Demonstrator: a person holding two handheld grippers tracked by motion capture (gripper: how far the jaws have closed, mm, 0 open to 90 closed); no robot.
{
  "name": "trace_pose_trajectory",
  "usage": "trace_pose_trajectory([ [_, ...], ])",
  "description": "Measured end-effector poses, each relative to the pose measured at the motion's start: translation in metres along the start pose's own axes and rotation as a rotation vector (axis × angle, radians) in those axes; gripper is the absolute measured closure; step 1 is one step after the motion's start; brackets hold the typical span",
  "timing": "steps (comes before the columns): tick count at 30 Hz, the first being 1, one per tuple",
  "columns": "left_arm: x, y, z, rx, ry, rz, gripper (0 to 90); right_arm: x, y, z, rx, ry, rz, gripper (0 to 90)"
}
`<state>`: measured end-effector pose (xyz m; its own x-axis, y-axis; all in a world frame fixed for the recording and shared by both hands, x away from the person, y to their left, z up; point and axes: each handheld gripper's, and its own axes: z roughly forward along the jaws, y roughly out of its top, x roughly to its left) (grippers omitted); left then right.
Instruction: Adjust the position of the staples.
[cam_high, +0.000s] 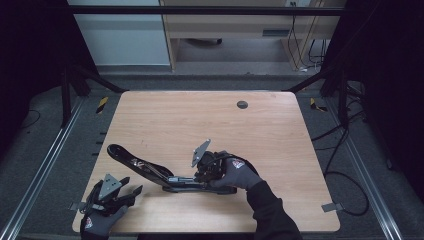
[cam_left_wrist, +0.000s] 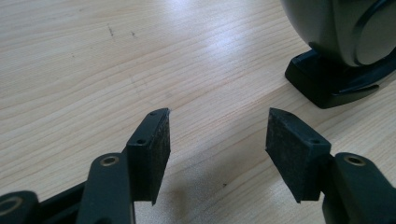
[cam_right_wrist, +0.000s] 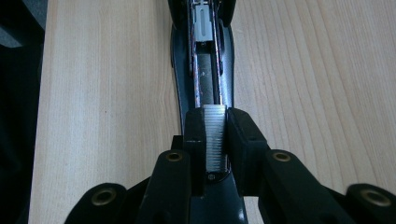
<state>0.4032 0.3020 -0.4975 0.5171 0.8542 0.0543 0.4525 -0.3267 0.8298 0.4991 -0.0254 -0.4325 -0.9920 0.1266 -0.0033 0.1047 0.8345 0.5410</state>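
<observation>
High view, items listed by place relative to the stapler. Left tool (cam_high: 131, 191): just beside the stapler's raised arm, at the near-left corner of the tabletop (cam_high: 200, 115), jaws spread, nothing between them. Stapler (cam_high: 150, 169): black, opened out flat, lying near the front edge. Right tool (cam_high: 197, 176): over the stapler's right end, jaws pinching a strip of staples (cam_right_wrist: 215, 135) above the open magazine channel.

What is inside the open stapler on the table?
A metal channel runs inside the stapler. The right gripper holds a strip of staples over its near end. The fingers cover the channel beneath.
</observation>
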Motion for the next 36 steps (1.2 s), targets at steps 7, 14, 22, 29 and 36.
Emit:
trace_pose_trajectory([
  [7,0.0001,-0.0001,0.0002,0.001,0.0,-0.001,39.7,-0.0003,-0.001,0.0011,0.002,0.001,-0.007,78.1],
  [14,0.0001,-0.0001,0.0001,0.0,0.0,0.0,39.7,-0.0001,-0.001,0.0016,0.0,0.002,-0.009,78.0],
  [22,0.0001,-0.0001,0.0001,0.0,0.0,-0.001,39.7,0.0004,-0.0013,0.0011,0.001,-0.001,-0.02,78.1],
  [29,0.0,-0.0001,0.0002,0.001,0.0,0.0,39.7,0.0012,-0.0014,0.0019,0.0,-0.004,-0.023,78.0],
  [36,-0.0001,0.0,0.0002,0.001,0.0,0.001,39.7,0.0014,-0.0015,0.0025,0.001,-0.003,-0.031,77.9],
])
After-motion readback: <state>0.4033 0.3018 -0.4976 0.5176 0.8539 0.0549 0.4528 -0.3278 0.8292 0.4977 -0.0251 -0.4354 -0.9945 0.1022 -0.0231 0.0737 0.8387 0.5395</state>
